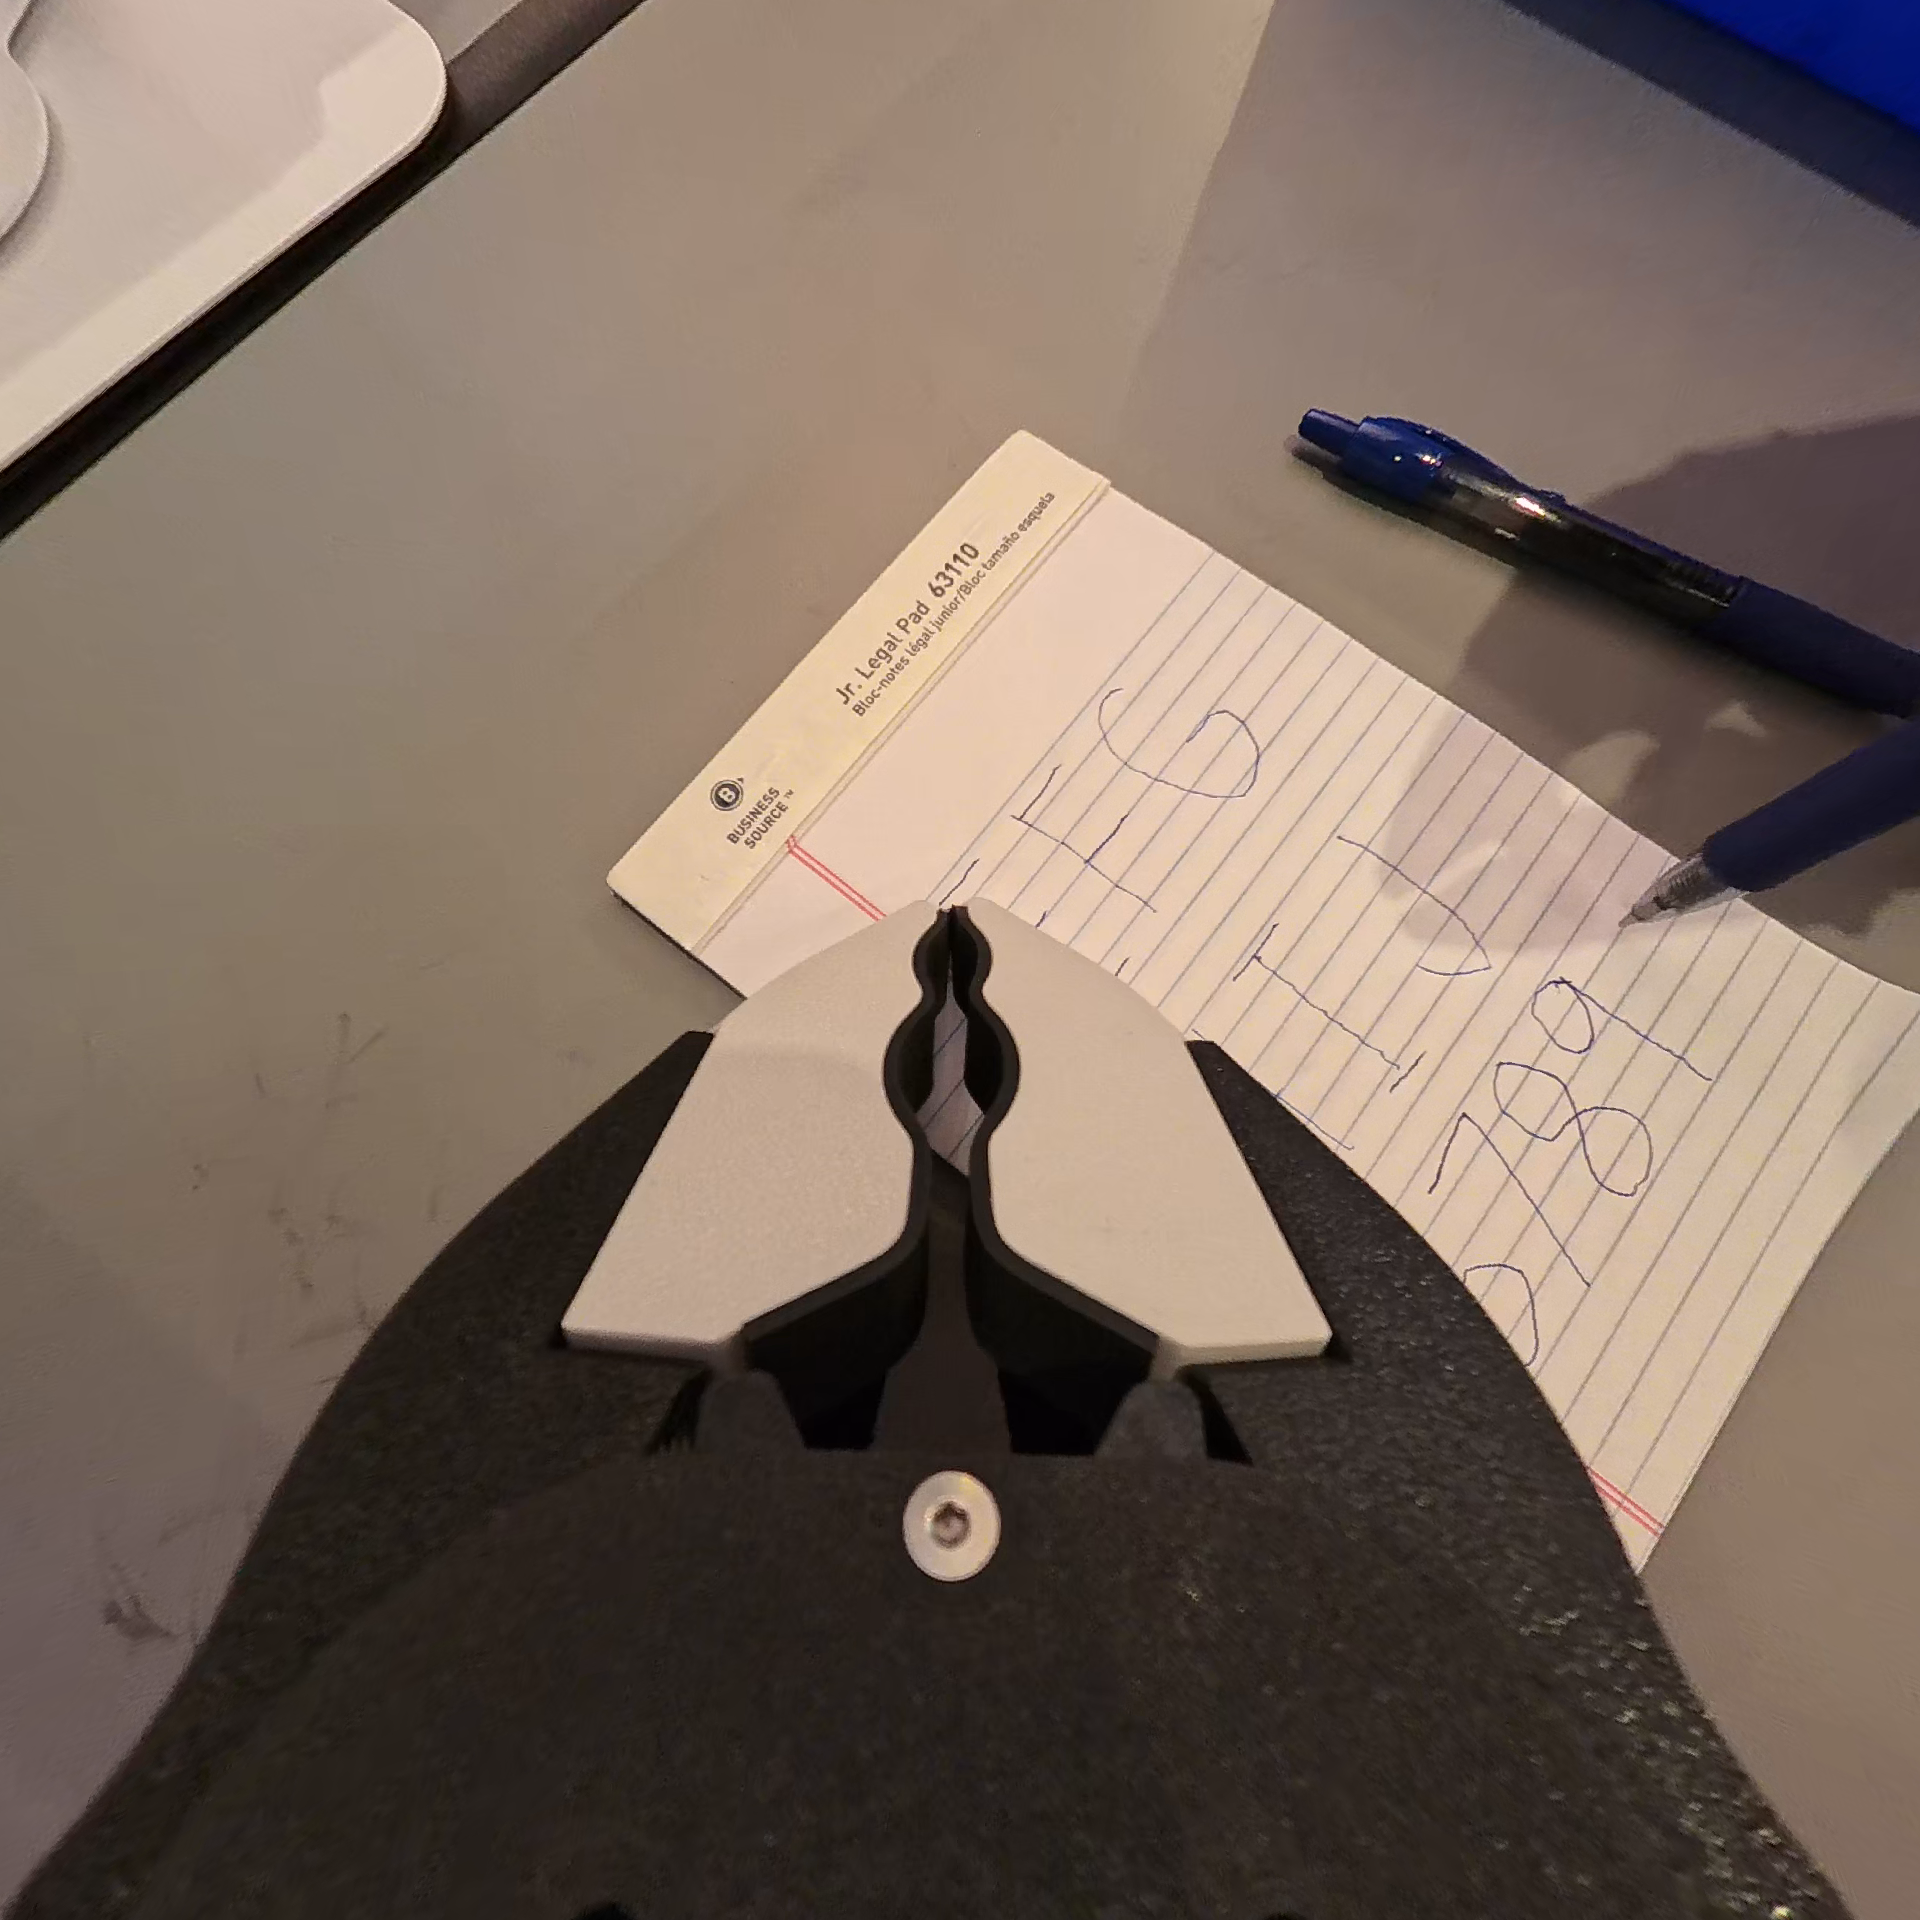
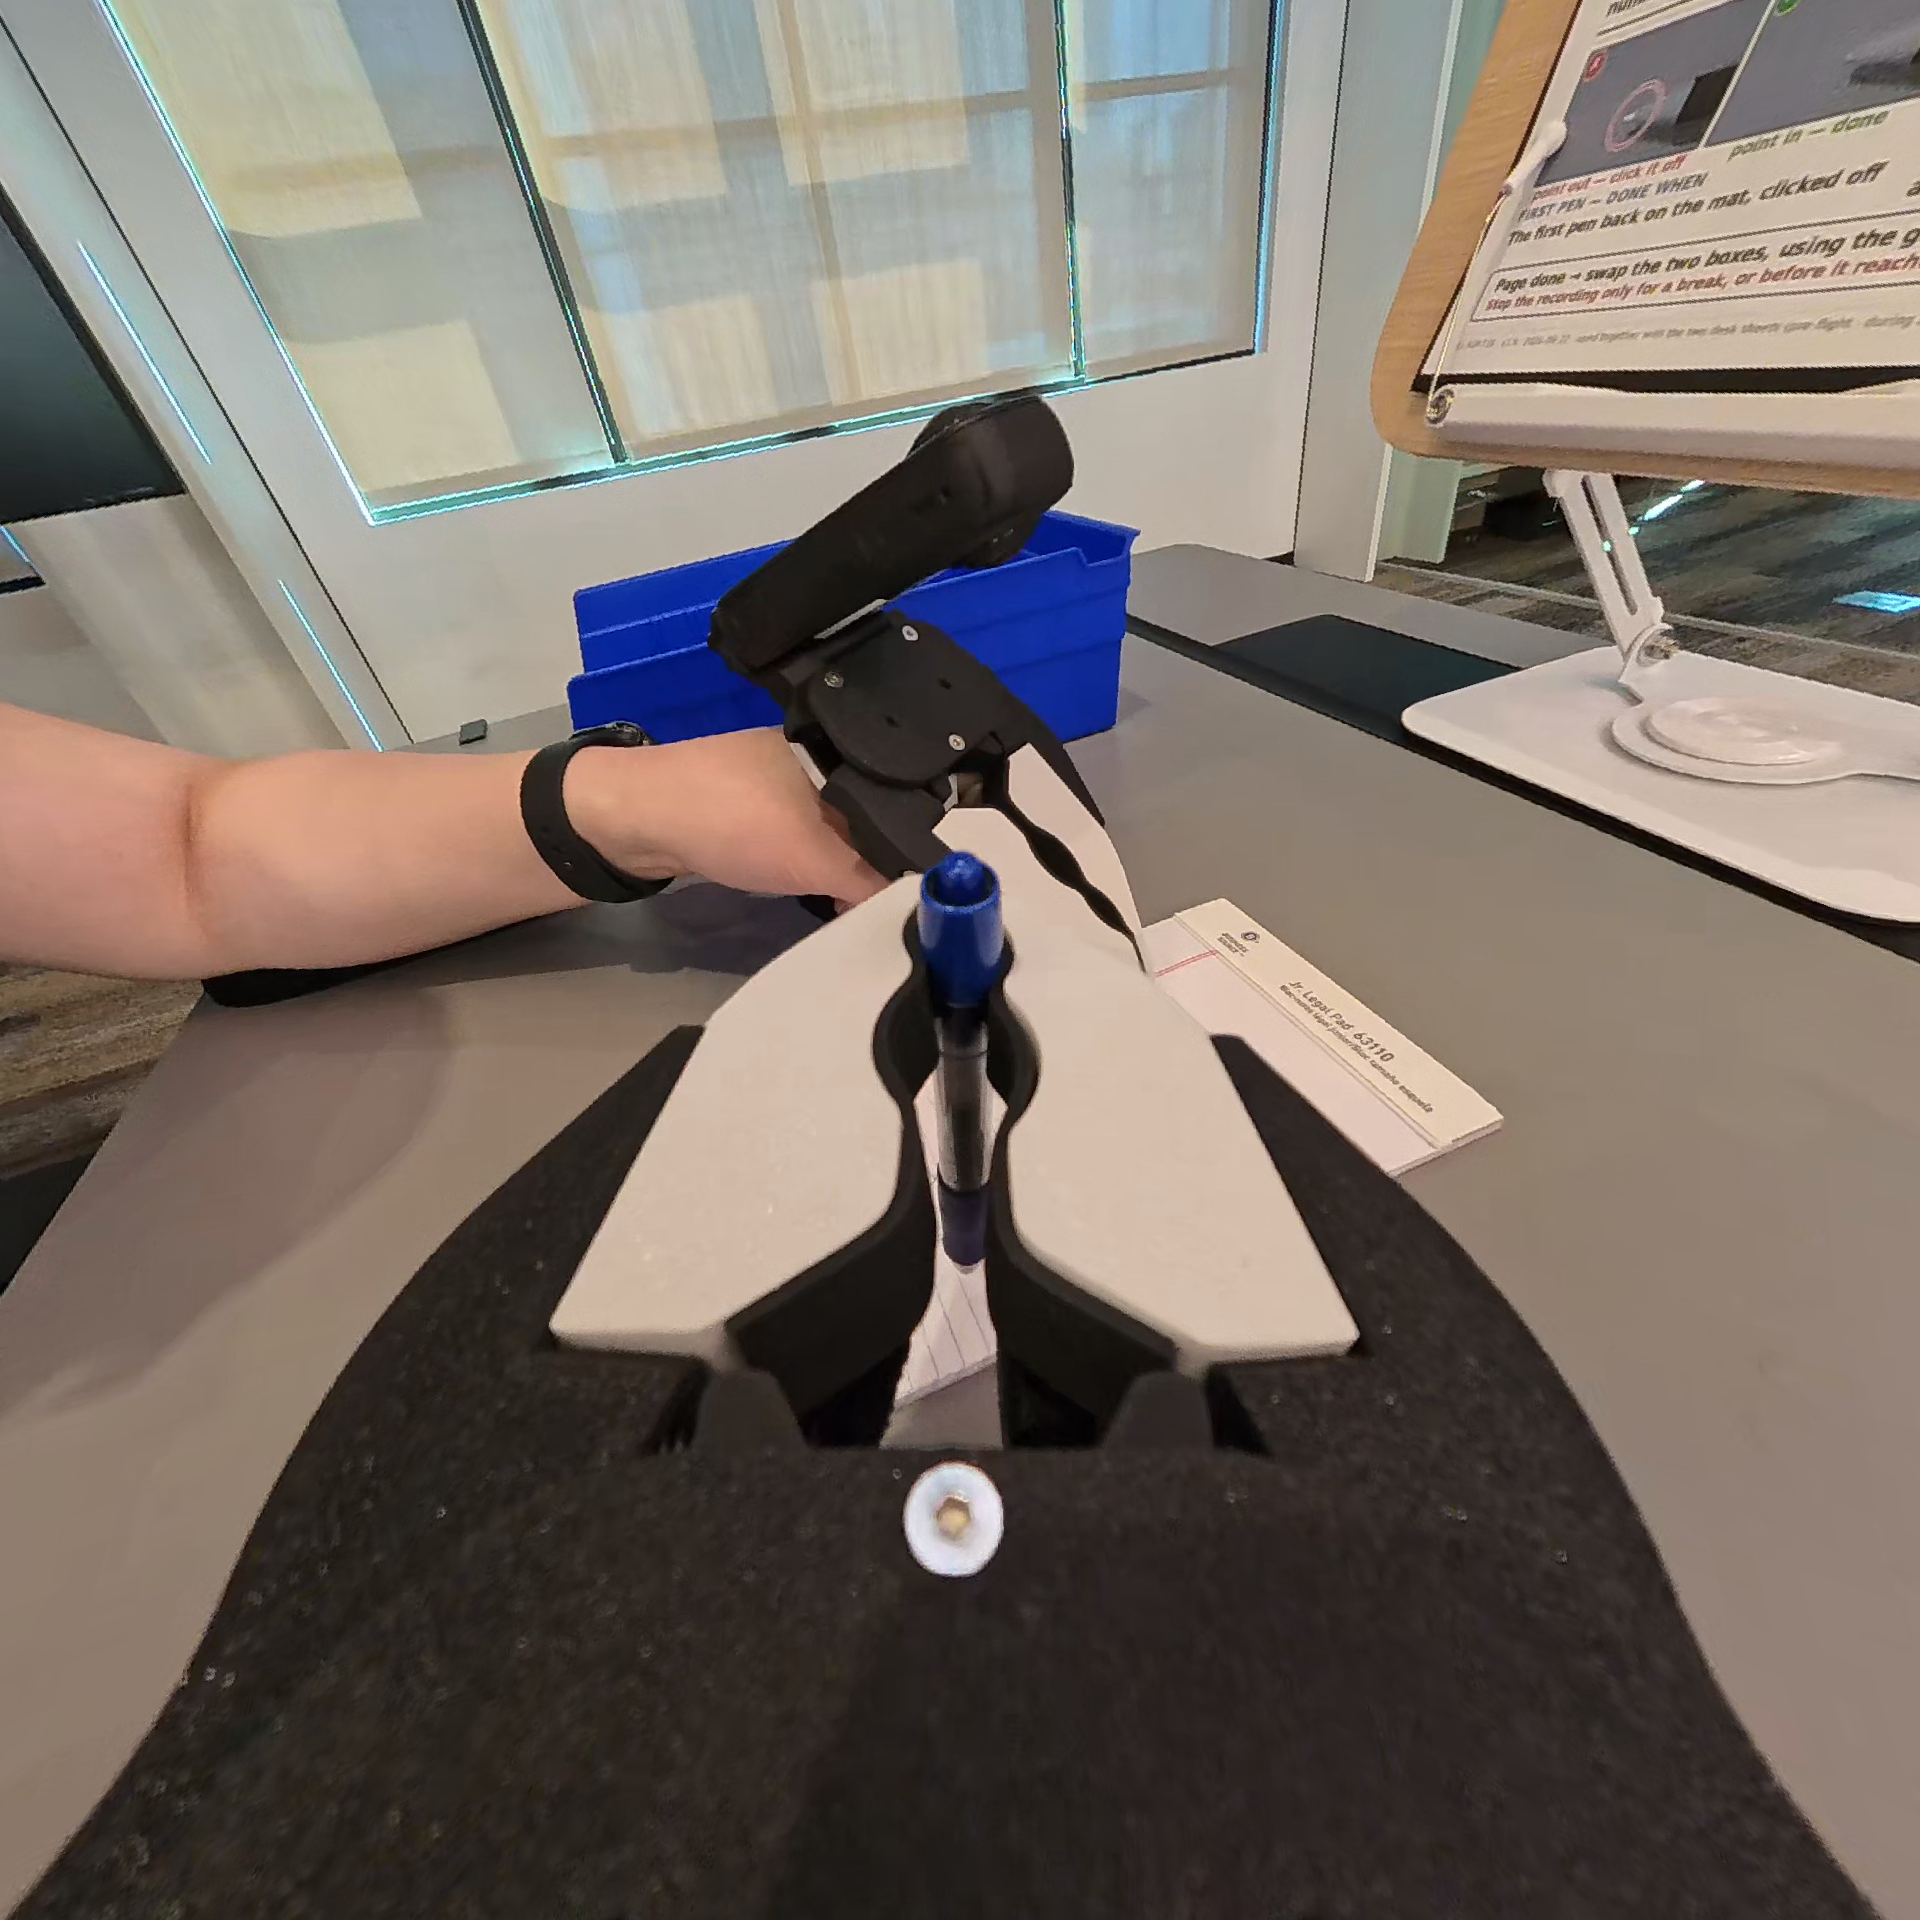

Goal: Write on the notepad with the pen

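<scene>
The white lined notepad [image 1: 1195, 810] lies on the grey table and bears blue handwriting; it also shows in the right wrist view [image 2: 1340, 1049]. My left gripper [image 1: 954, 916] is shut and empty, with its tips over the pad's near left edge. In the right wrist view the left gripper [image 2: 1136, 948] points down onto the pad's corner. My right gripper [image 2: 956, 920] is shut on a blue pen [image 2: 956, 935] held upright. In the left wrist view that pen [image 1: 1808, 821] has its tip at the paper near the pad's right edge.
A second blue pen [image 1: 1558, 535] lies on the table beyond the pad. A blue bin [image 2: 862, 644] stands at the back. A white stand base [image 2: 1662, 790] with a tilted board and instruction sheet is at the right. A person's forearm [image 2: 312, 842] reaches in from the left. Across from one pair of fingers to the other is roughly 15 cm.
</scene>
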The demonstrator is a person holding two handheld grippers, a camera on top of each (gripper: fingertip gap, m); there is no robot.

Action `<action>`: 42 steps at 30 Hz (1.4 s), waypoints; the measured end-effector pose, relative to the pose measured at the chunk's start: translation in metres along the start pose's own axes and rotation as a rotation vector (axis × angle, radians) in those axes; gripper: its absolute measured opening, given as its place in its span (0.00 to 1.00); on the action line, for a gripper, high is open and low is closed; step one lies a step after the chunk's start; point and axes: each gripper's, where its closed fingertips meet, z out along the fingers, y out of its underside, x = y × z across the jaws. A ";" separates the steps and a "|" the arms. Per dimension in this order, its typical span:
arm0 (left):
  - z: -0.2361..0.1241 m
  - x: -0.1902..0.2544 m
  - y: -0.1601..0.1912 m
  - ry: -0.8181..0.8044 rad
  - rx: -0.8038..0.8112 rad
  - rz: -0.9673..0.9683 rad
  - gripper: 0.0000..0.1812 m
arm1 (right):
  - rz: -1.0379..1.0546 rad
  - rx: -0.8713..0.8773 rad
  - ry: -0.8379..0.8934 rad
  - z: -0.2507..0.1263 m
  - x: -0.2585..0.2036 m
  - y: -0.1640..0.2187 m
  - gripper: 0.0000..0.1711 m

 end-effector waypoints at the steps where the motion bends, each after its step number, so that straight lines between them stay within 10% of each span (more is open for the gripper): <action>1: 0.000 0.000 0.000 0.000 0.000 0.000 0.00 | -0.002 0.006 0.002 0.000 0.000 -0.001 0.02; 42: 0.000 0.000 0.000 -0.003 -0.001 0.001 0.00 | 0.050 -0.052 -0.083 -0.001 -0.015 0.009 0.02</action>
